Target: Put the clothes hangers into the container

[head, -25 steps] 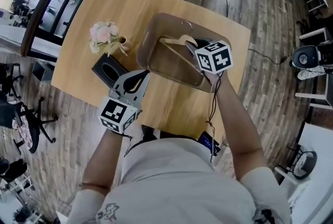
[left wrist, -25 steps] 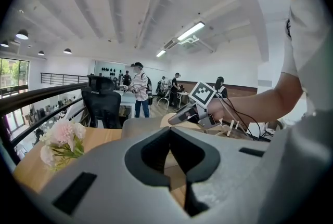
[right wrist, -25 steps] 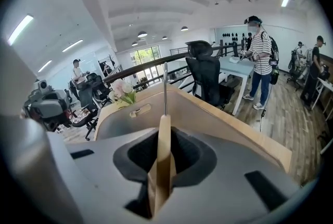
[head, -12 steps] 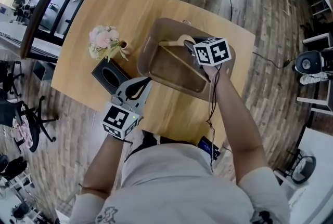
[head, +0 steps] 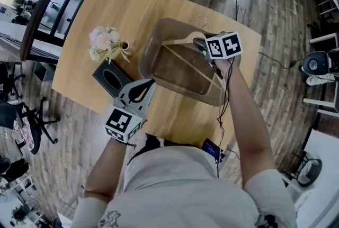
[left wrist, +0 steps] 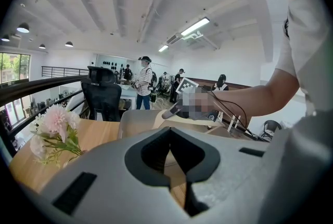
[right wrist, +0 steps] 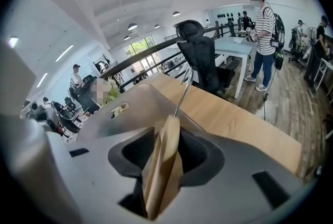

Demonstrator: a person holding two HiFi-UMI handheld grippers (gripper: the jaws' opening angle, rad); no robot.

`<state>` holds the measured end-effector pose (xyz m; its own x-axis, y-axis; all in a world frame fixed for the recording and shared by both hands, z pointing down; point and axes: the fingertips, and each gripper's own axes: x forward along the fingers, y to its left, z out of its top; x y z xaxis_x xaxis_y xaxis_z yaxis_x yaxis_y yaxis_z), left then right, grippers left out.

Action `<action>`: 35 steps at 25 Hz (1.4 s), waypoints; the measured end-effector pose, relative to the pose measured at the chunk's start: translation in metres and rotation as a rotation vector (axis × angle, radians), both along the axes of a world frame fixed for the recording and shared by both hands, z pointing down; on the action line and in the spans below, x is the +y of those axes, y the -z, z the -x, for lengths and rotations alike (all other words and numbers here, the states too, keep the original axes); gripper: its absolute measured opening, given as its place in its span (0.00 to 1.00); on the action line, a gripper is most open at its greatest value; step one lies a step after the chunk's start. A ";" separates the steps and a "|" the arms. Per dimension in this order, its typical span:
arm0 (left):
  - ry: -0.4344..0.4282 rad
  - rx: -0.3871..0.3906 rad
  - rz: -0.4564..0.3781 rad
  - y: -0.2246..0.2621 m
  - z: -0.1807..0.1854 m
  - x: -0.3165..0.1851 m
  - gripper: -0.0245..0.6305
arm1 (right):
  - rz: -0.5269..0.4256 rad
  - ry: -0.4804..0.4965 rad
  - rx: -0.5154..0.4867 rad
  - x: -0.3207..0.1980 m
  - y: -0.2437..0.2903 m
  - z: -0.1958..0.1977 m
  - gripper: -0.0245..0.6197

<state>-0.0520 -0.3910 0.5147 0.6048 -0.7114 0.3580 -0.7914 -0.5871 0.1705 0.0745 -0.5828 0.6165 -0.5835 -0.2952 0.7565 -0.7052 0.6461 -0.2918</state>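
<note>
R gripper [right wrist: 166, 158]: jaws have just been opening and now stand apart, w/ the wooden hanger [right wrist: 167, 137] edge-on between them, a gap showing on both sides, so I don't read a clamp. Its wire hook rises straight up from the jaws against the far wall of the container [right wrist: 136, 101]. From the head view the hanger lies tilted inside the container, bar running diagonally toward the near-right corner, hook poking up over the far rim, and the R gripper sits at the hanger's right shoulder, above the container's right side. L gripper [left wrist: 171, 166]: jaws together, nothing between them. It hovers low over the desk [head: 106, 7], tips just beside the container's near-left corner, not touching it as far as I can see. Crowding that side: a black tissue box [head: 110, 76] right next to the L gripper and a small bunch of pink flowers [head: 106, 42] just beyond it, both near the container's left wall. A cable [head: 225, 94] trails from the R gripper down along the forearm. Bkgd: office chair [right wrist: 200, 54] behind the desk's far edge, a person in a striped shirt [right wrist: 265, 25] well apart.
</note>
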 end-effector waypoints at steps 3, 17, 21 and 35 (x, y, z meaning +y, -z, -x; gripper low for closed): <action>-0.005 -0.001 -0.001 0.001 -0.001 0.002 0.05 | 0.003 -0.006 -0.009 0.001 0.002 -0.003 0.29; -0.018 0.009 -0.053 0.024 0.003 0.033 0.05 | -0.083 -0.086 0.005 0.027 0.044 -0.038 0.35; -0.033 0.013 -0.083 0.039 0.005 0.051 0.05 | -0.116 -0.107 -0.012 0.052 0.067 -0.043 0.35; -0.099 0.017 -0.172 0.077 0.030 0.121 0.05 | -0.292 -0.147 -0.075 0.160 0.142 -0.008 0.31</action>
